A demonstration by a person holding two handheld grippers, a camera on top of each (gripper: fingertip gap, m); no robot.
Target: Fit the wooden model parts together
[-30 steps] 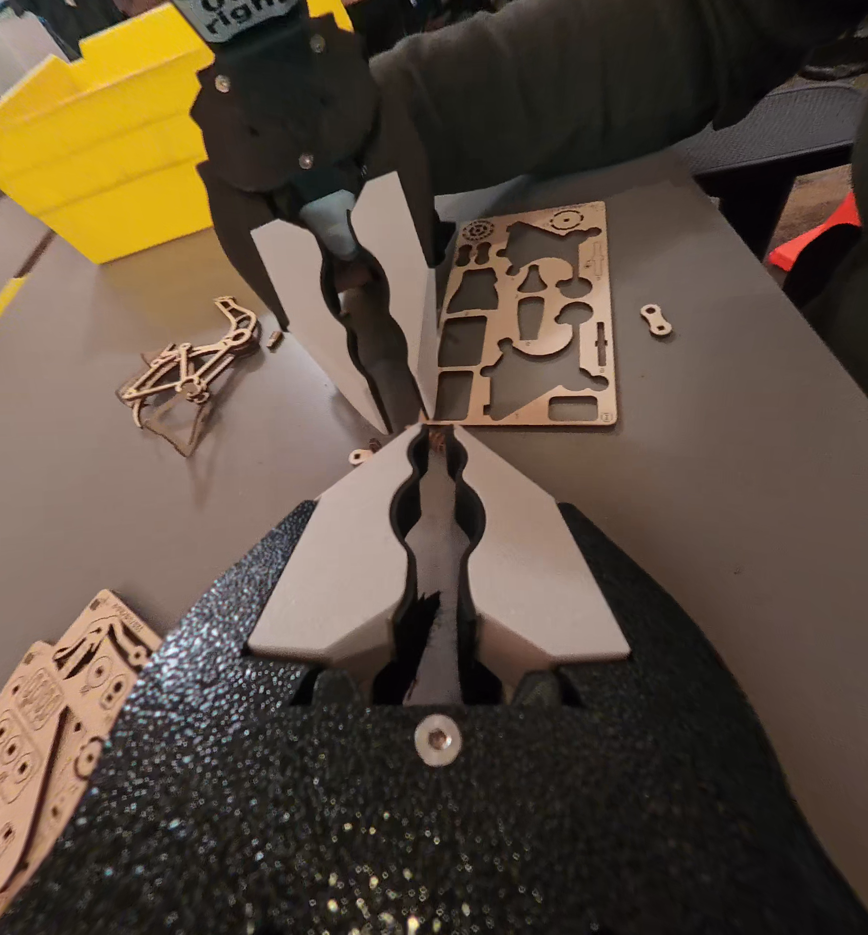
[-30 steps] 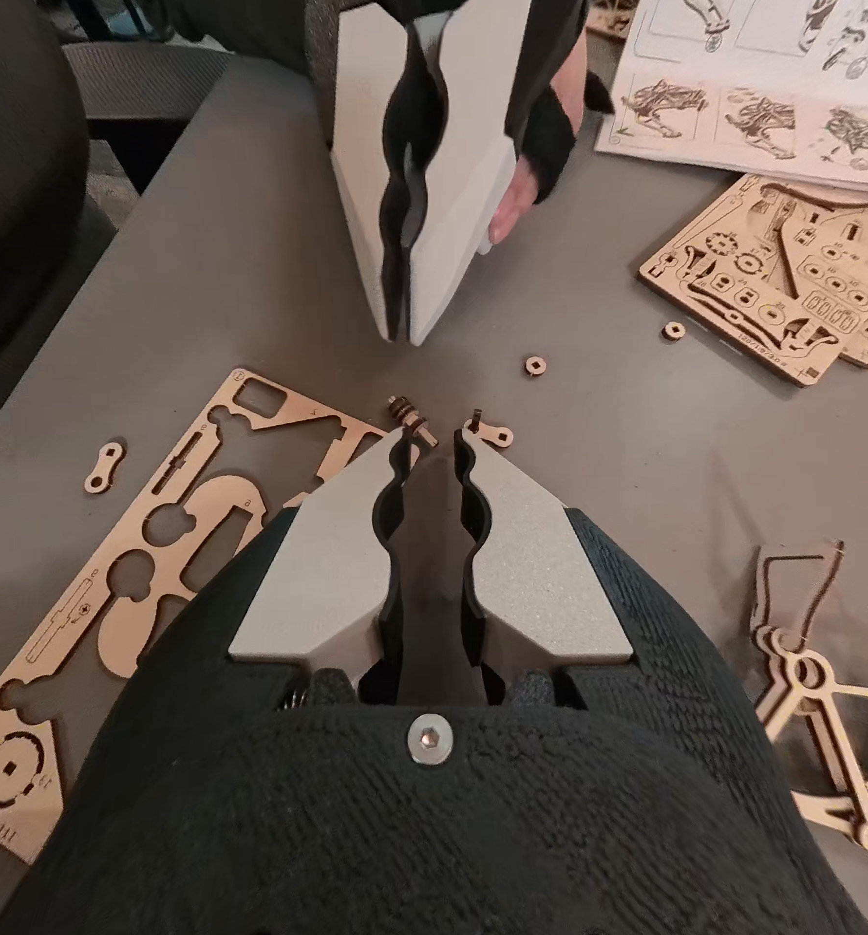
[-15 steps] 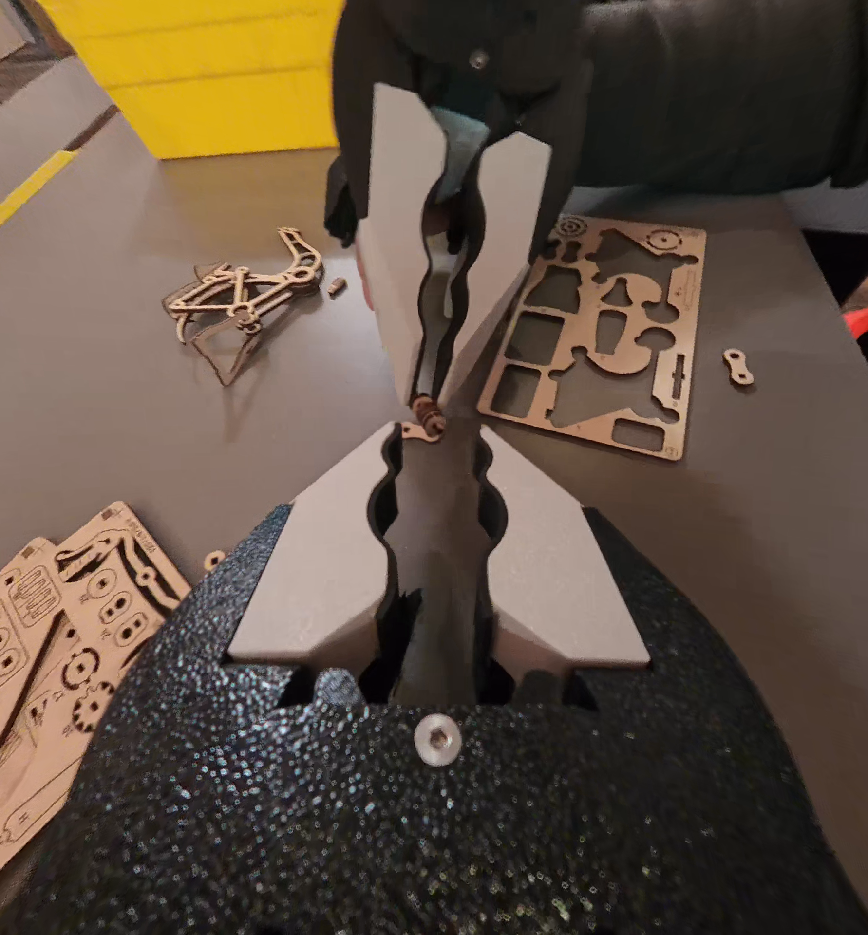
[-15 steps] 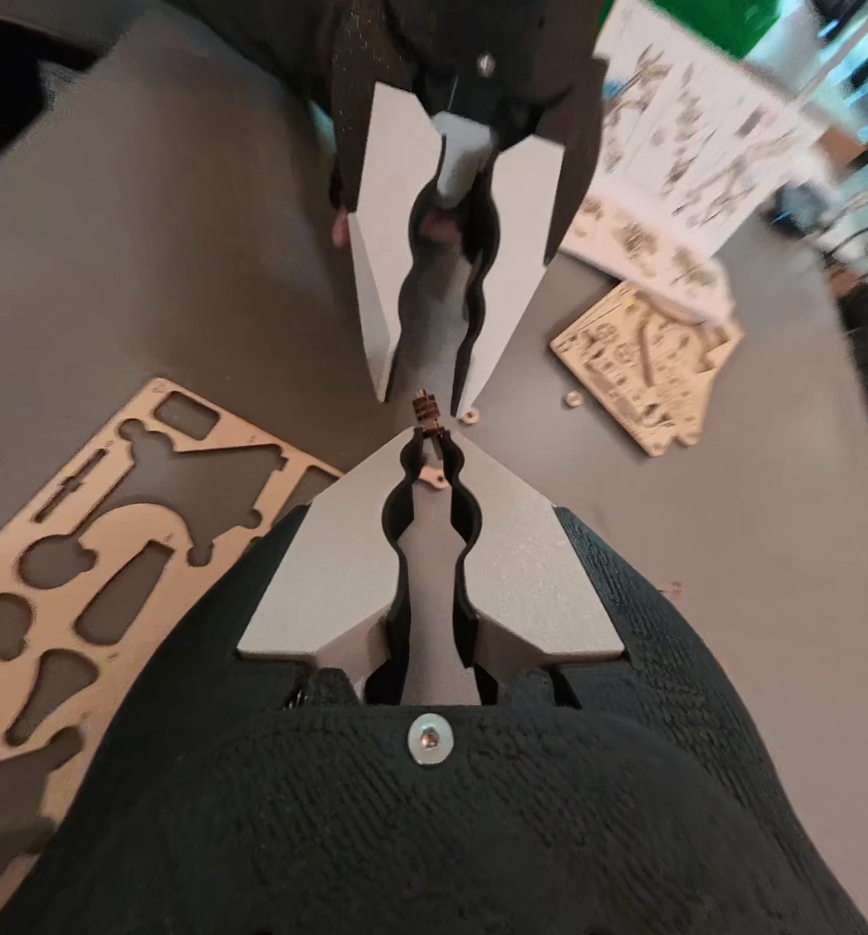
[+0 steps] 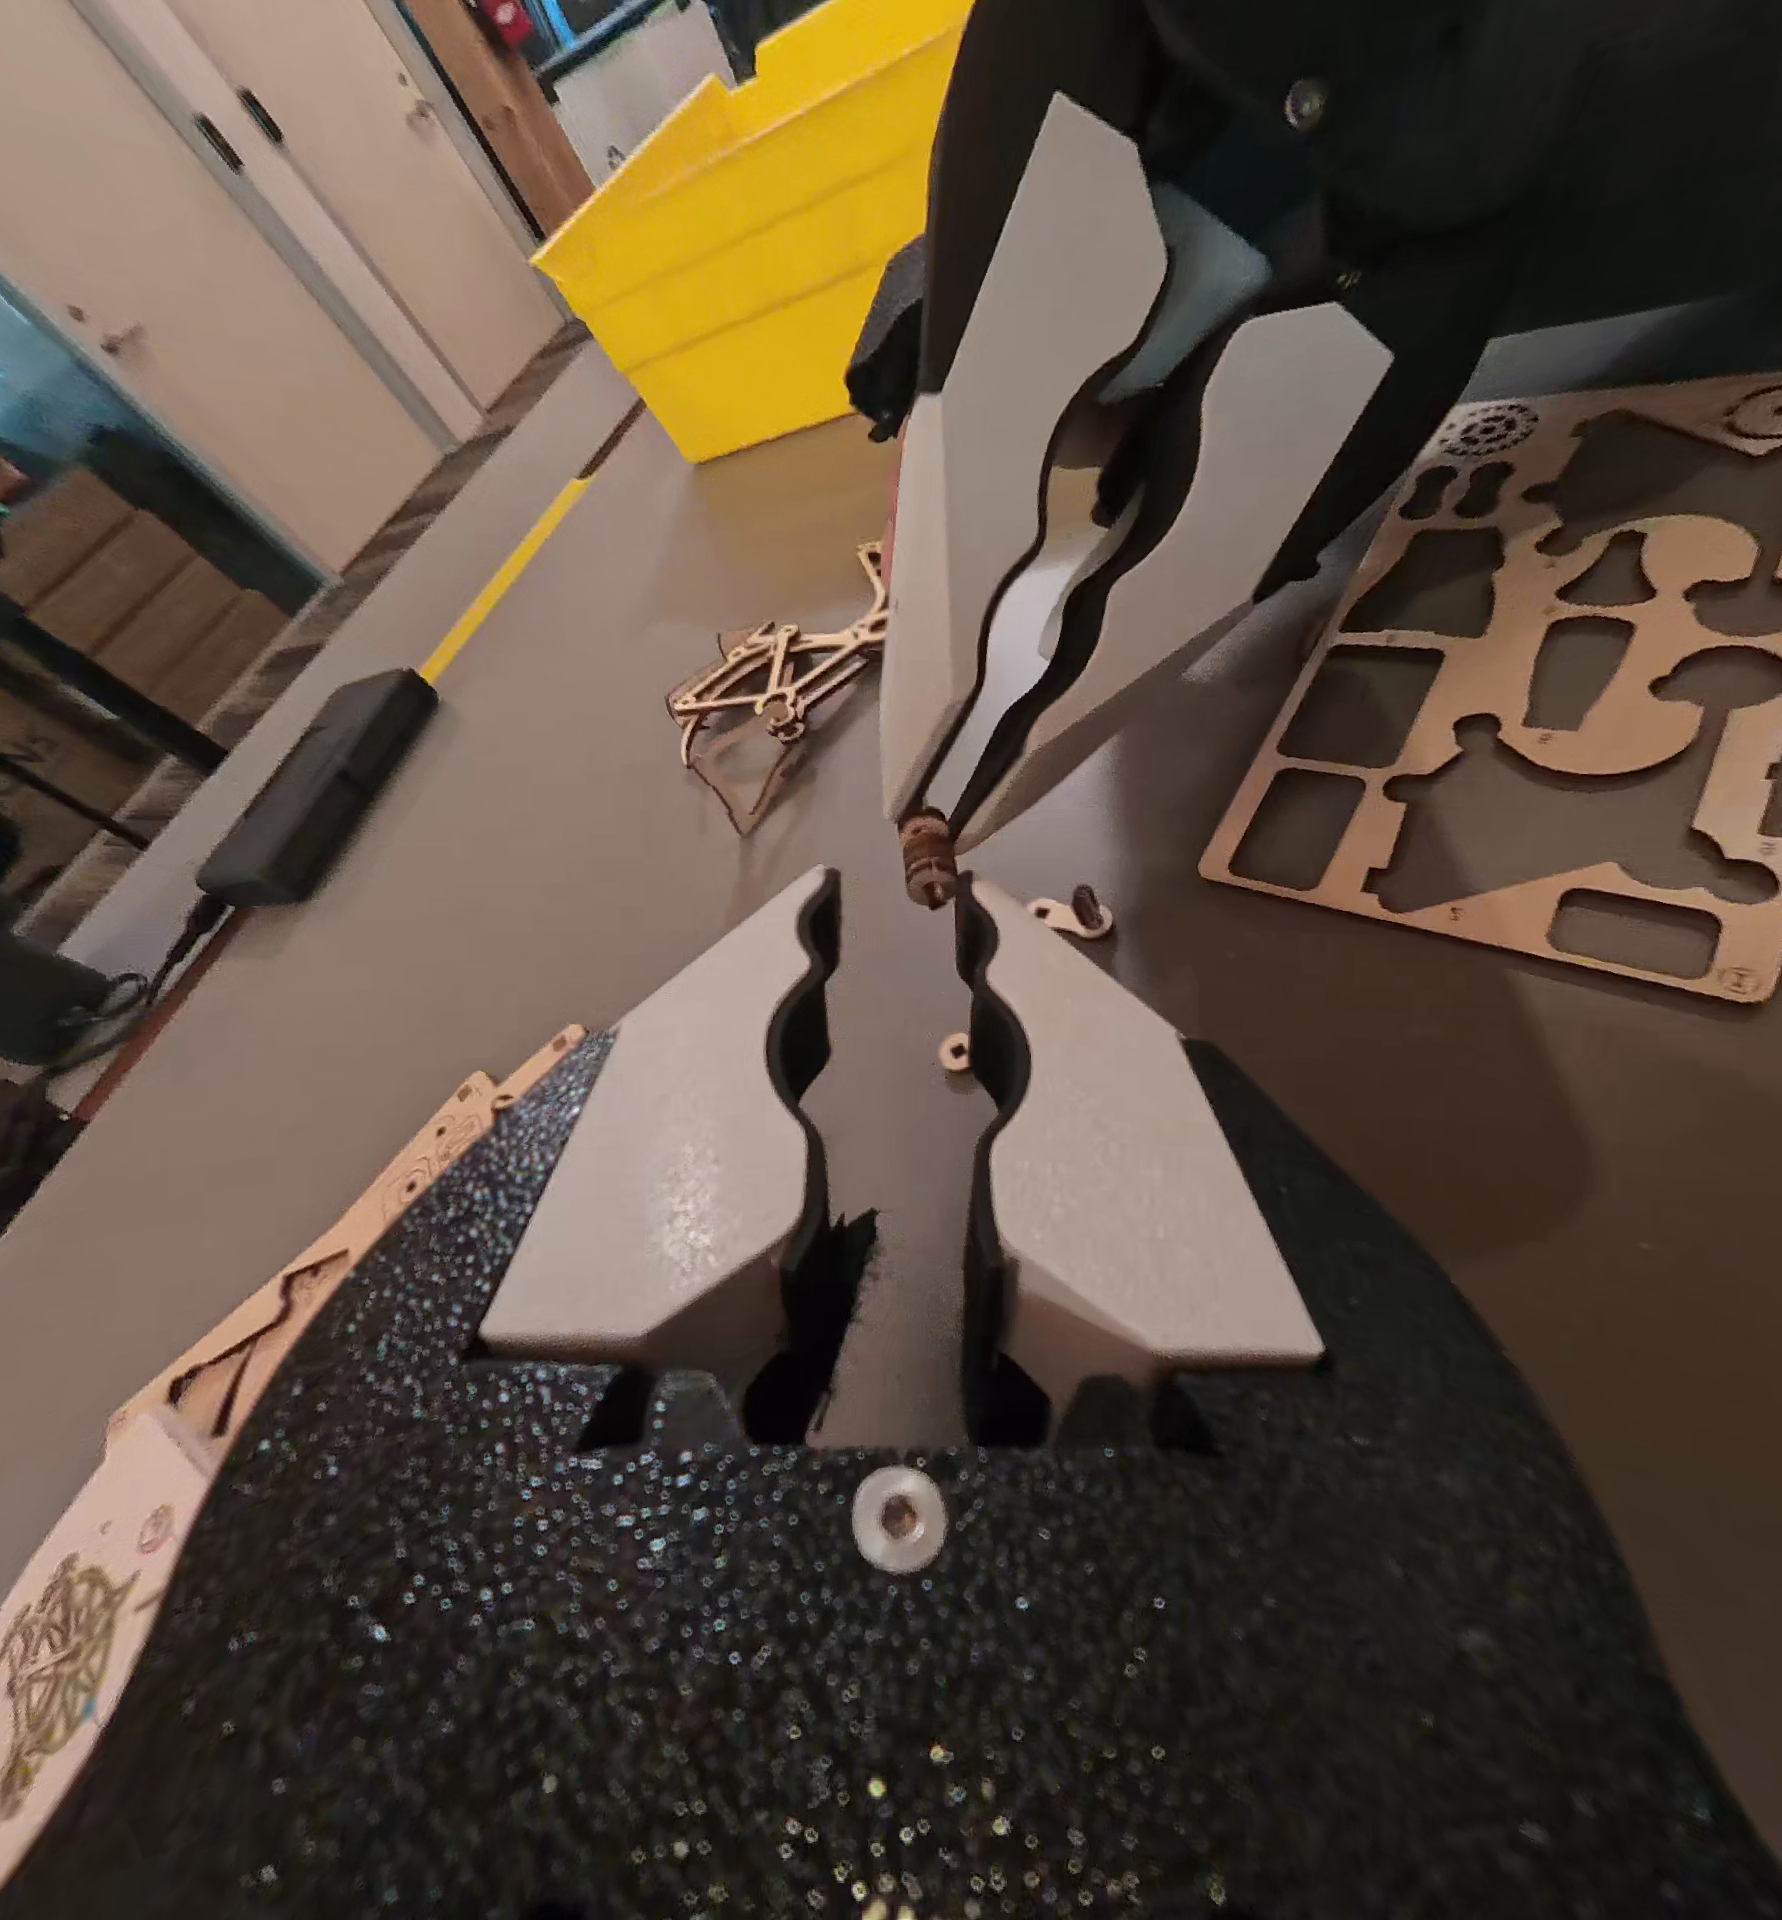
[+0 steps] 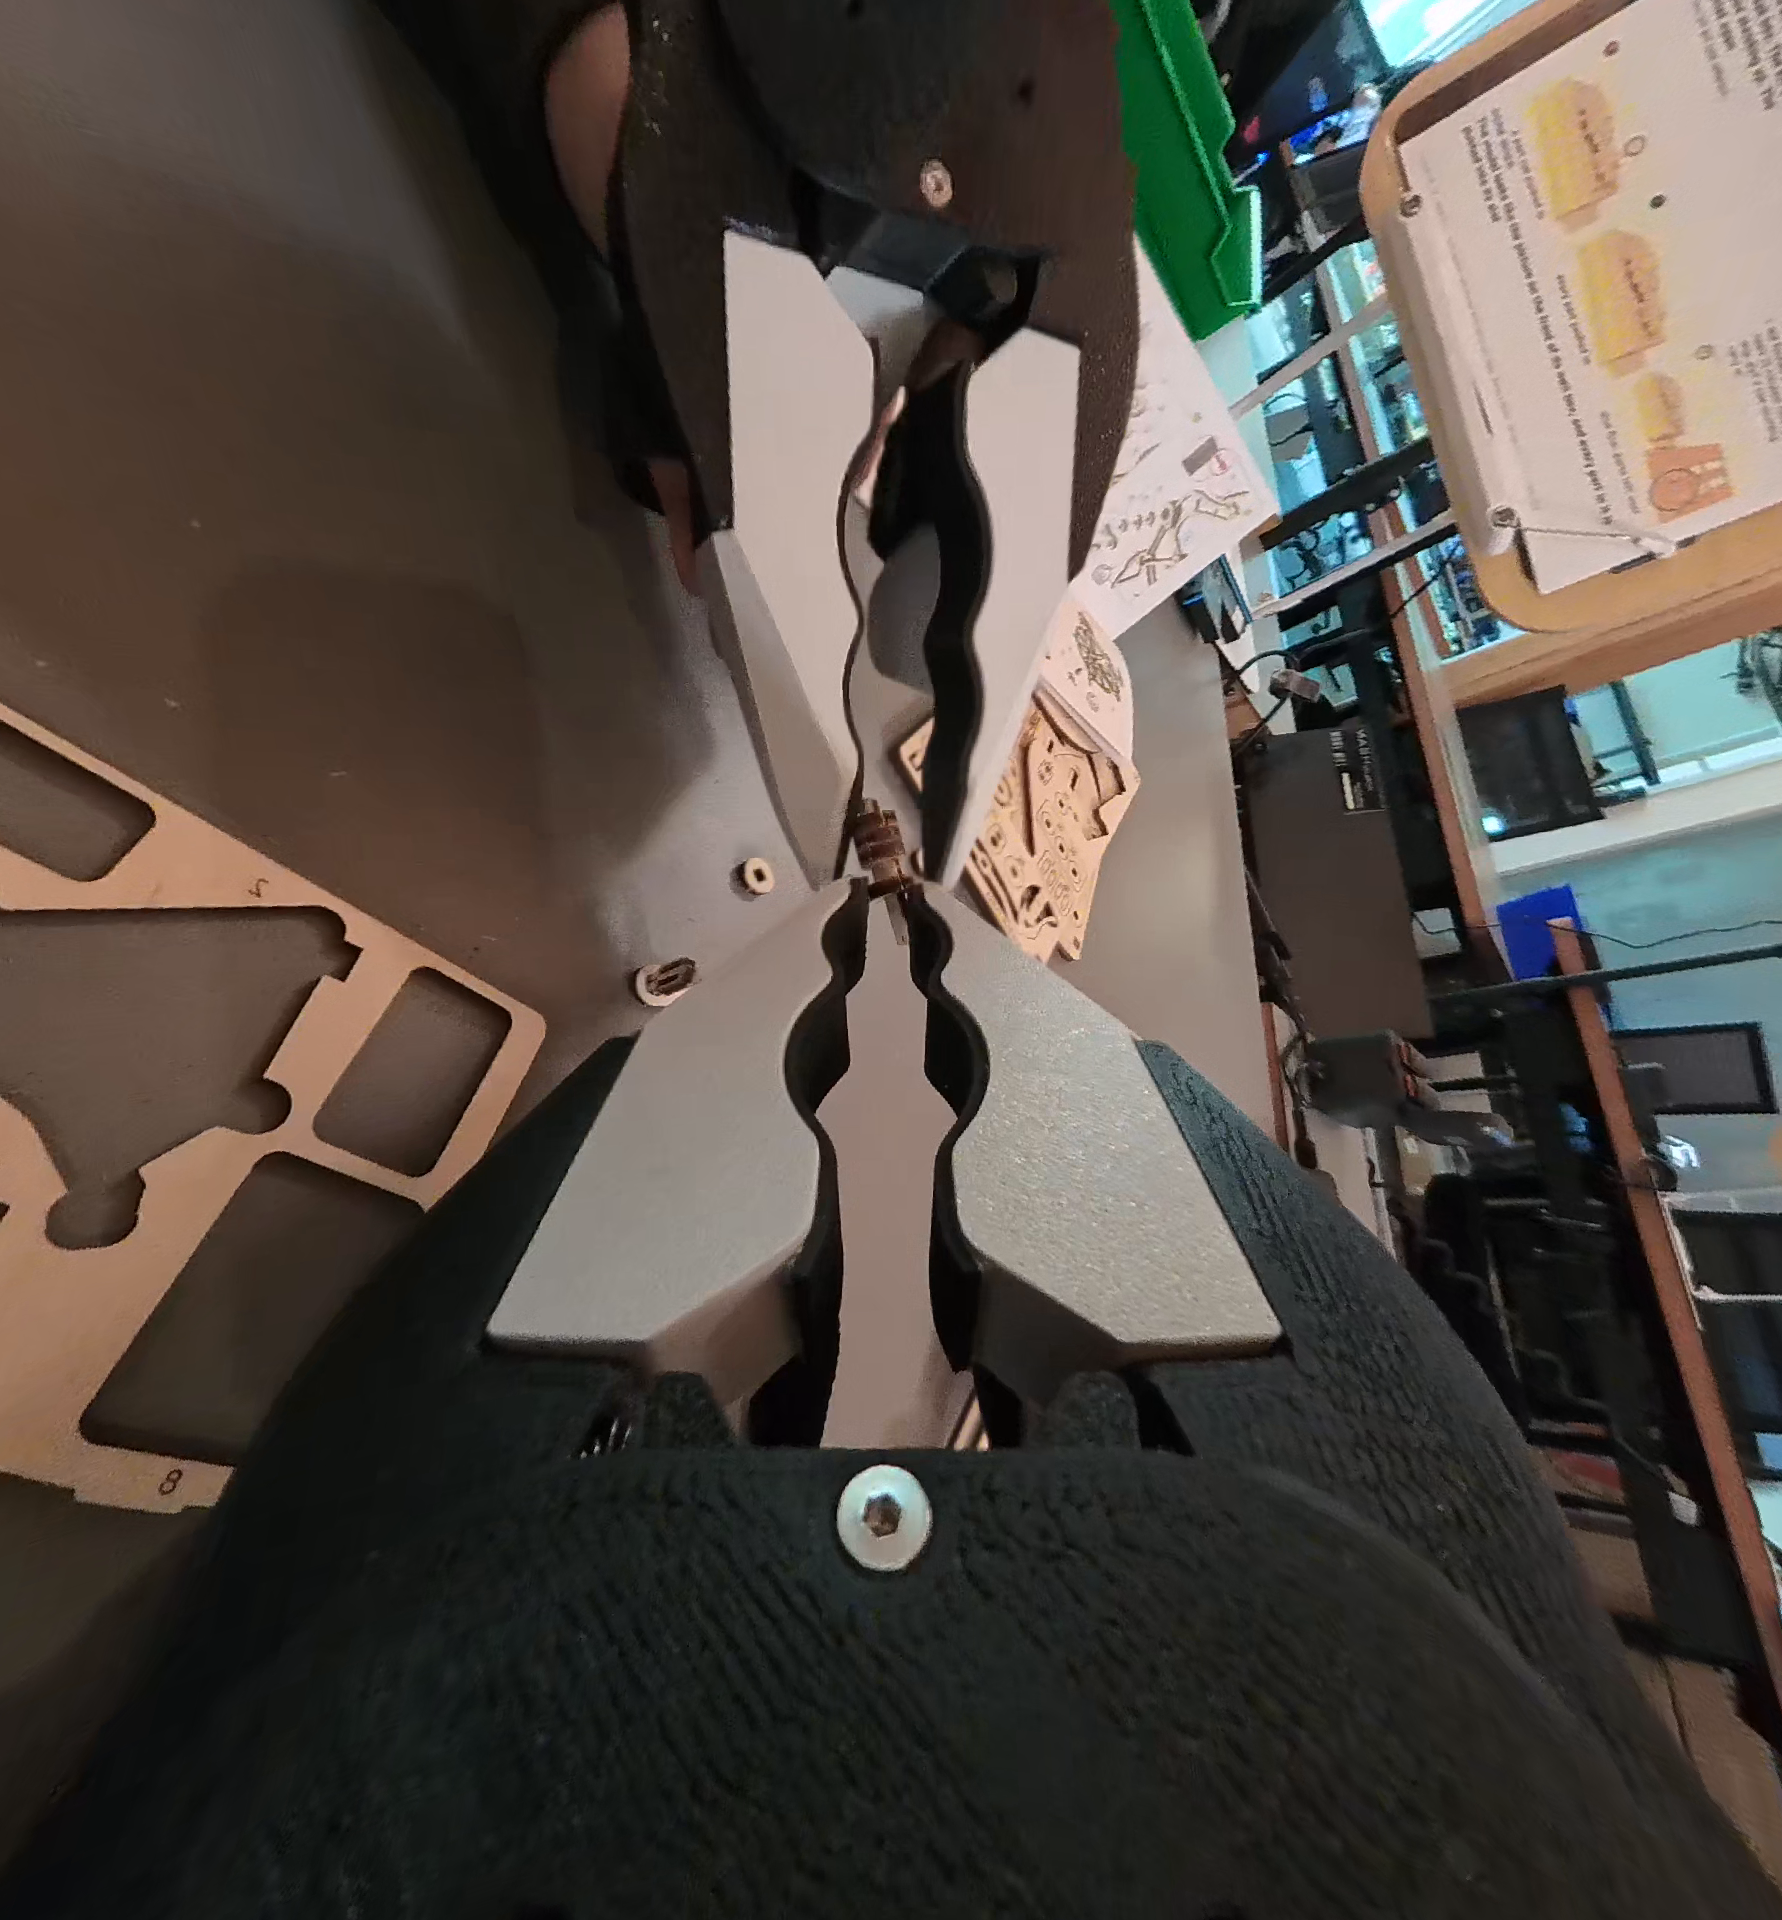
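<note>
While right tongs pinch it, the wooden axle nears open left tongs.

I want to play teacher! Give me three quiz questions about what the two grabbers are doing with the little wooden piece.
1. True or false: the left gripper is clamped shut on the small ribbed wooden piece.
2. Which one pinches that piece by its tips? A) the left gripper B) the right gripper C) neither
3. Fill in the gap: the bin at the far end of the table is coloured ____.

Key: 1 false, its fingers stand apart; 2 B; 3 yellow.
</note>
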